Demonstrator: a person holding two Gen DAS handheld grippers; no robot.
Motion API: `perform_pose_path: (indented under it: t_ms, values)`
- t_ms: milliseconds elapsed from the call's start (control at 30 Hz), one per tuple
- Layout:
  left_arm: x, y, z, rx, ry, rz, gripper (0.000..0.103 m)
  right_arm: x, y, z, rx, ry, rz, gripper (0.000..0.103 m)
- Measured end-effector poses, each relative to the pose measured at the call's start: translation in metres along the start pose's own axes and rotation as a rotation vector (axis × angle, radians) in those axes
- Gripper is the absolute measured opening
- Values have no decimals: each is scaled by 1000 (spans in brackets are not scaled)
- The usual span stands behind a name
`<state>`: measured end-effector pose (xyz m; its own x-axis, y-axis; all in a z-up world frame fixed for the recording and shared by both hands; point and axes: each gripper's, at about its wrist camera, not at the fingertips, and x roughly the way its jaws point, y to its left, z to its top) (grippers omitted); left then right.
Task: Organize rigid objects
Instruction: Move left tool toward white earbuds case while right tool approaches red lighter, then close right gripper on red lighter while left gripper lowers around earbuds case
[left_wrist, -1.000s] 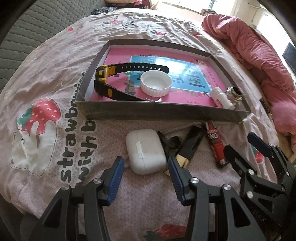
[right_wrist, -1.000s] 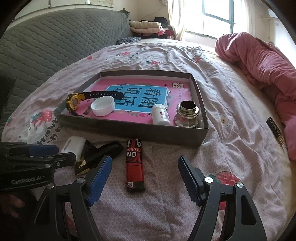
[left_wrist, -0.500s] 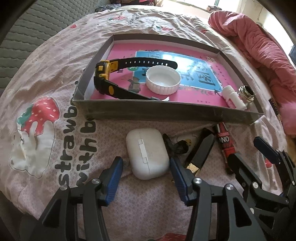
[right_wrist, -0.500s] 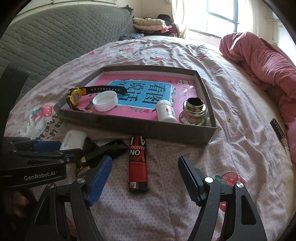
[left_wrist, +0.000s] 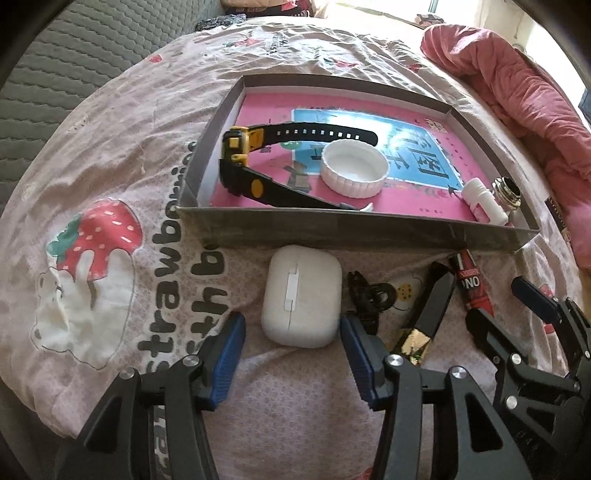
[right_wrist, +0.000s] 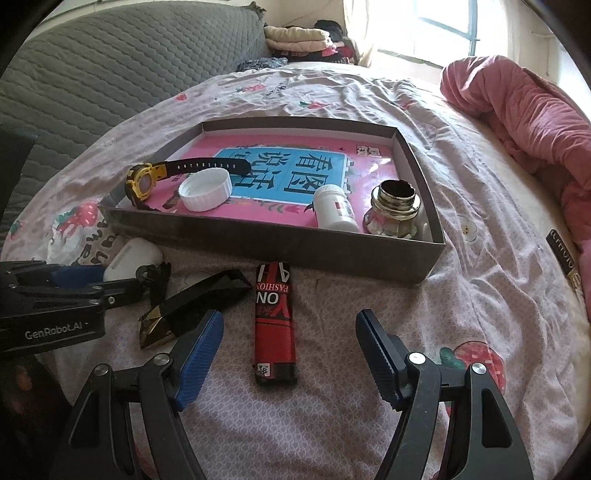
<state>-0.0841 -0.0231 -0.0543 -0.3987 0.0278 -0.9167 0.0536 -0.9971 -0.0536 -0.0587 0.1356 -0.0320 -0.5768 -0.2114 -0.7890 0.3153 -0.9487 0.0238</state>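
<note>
Two sets of tongs hover over the bed, both apart and holding nothing. The left tongs (left_wrist: 291, 341) straddle the near end of the white earbud case (left_wrist: 301, 295), which lies on the strawberry bedsheet (left_wrist: 110, 155) just in front of the grey tray's (left_wrist: 332, 230) near wall; their jaws have just been opening wider, the case between them but no pad pressing on it. The right tongs (right_wrist: 290, 352) stand open around the red lighter (right_wrist: 275, 321), also on the sheet short of the tray. Already inside the tray lie a yellow-and-black watch (left_wrist: 255, 166), a white cap (left_wrist: 354, 168), a small white bottle (right_wrist: 334, 214) and a glass jar (right_wrist: 395, 212).

Risks, as judged: the case is smooth and rounded, so a grip taken only on its near end may squeeze it forward against the tray wall. The black hair clip (left_wrist: 367, 295) sits just beside the left tongs' right pad and could be caught. Soft bedding may sink under a downward push, tilting the case.
</note>
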Motion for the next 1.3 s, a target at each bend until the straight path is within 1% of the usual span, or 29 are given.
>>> perform_pose_path:
  t_ms: [100,300,400,600,733,933,967,1033,1067,1100,1300]
  values:
    - [2,4,1,-9,1,-20,54,2,-1,0,8,5,0,75]
    - [5,4,2,-14,-18,-17,54,6,0,0,1,17,-1,75]
    - [6,6,3,-22,-19,-27,54,6,1,1,-7,8,-21,75]
    - [9,6,3,-11,-27,-26,54,12,-1,1,0,21,-31,75]
    - [12,2,4,12,-36,-16,54,15,5,1,-33,18,-54,75]
    - [14,5,6,15,-46,-27,54,21,11,0,-73,23,-57,75]
    - [15,6,6,14,-48,-30,54,21,10,0,-70,23,-55,75]
    - [16,7,7,15,-52,-35,54,21,9,0,-67,10,-61,66]
    - [16,7,7,17,-56,-37,54,20,8,0,-67,7,-64,59]
    - [17,7,8,18,-58,-38,54,21,7,0,-66,9,-63,56]
    - [19,5,9,27,-70,-35,53,24,7,1,-73,8,-65,52]
